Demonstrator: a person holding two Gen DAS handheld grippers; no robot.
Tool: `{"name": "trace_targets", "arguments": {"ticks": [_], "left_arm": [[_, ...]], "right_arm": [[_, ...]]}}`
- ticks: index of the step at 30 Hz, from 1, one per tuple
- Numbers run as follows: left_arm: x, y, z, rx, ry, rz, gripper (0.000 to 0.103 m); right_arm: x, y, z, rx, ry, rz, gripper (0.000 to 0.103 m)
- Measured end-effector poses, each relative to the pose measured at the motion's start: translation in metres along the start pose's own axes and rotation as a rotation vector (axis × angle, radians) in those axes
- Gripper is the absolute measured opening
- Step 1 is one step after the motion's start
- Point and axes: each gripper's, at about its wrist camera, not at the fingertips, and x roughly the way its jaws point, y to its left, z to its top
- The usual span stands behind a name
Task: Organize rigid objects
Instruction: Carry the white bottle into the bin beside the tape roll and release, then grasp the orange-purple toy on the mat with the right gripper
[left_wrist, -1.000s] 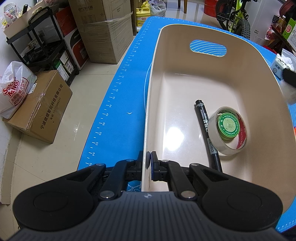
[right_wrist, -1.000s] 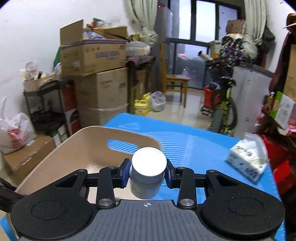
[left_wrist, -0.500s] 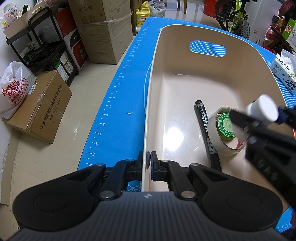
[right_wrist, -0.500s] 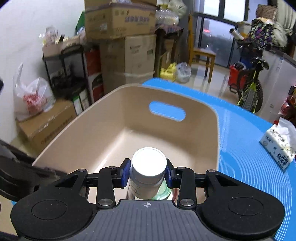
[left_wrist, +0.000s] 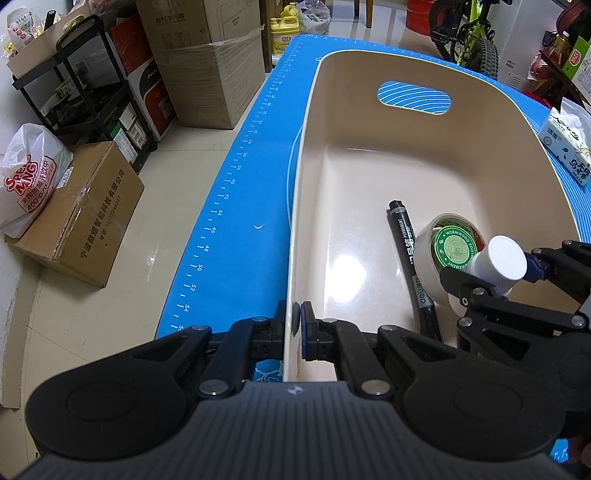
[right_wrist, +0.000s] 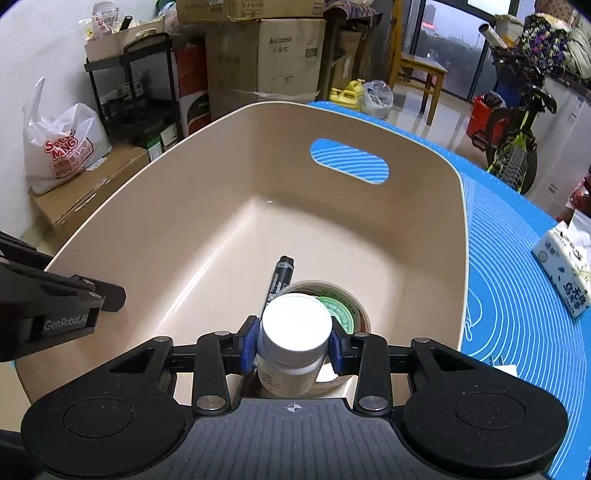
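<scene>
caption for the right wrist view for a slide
Right gripper opening around a white bottle above the beige basket.

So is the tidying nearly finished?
Partly. The marker and the tape roll with a green tin already lie in the beige bin. The right gripper is opening around the white bottle. Left gripper pinches the rim.

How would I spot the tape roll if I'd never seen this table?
Look inside the beige tub on the blue mat. On its floor, beside a black marker, lies the tape roll. It is the only pale ring there, with a green round tin in its hole.
</scene>
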Motion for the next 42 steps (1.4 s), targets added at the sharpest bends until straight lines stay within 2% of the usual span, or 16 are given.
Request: {"name": "trace_targets", "arguments": {"ticks": [6,8,10,11,16,22,29,35,42], "left_arm": [[0.000,0.000,-0.001,0.001,0.000,0.001,0.007],[0.000,0.000,-0.001,-0.001,0.000,-0.001,0.007],[0.001,0.000,-0.001,0.000,0.001,0.001,0.008],[0.001,0.000,-0.001,-0.001,0.002,0.000,0.008],[0.000,0.000,-0.001,-0.002,0.001,-0.001,0.008],[0.001,-0.001,-0.002,-0.001,0.001,0.000,0.008],[0.001,-0.001,-0.002,-0.001,0.001,0.000,0.008],[0.001,-0.001,-0.003,-0.001,0.000,0.000,0.008],[0.001,-0.001,-0.003,-0.001,0.001,0.000,0.008]], "right_arm": [[-0.008,-0.005,-0.004,0.024,-0.058,0.012,0.053],[-0.017,-0.007,-0.008,0.031,-0.112,0.021,0.058],[-0.026,-0.007,-0.011,0.027,-0.162,0.013,0.073],[-0.032,-0.007,-0.013,0.030,-0.190,0.005,0.076],[-0.054,-0.019,-0.014,0.070,-0.273,0.006,0.077],[-0.074,-0.050,-0.021,0.106,-0.333,-0.055,0.079],[-0.083,-0.100,-0.046,0.161,-0.320,-0.170,0.079],[-0.070,-0.143,-0.084,0.222,-0.250,-0.309,0.079],[-0.048,-0.190,-0.121,0.394,-0.178,-0.415,0.079]]}}
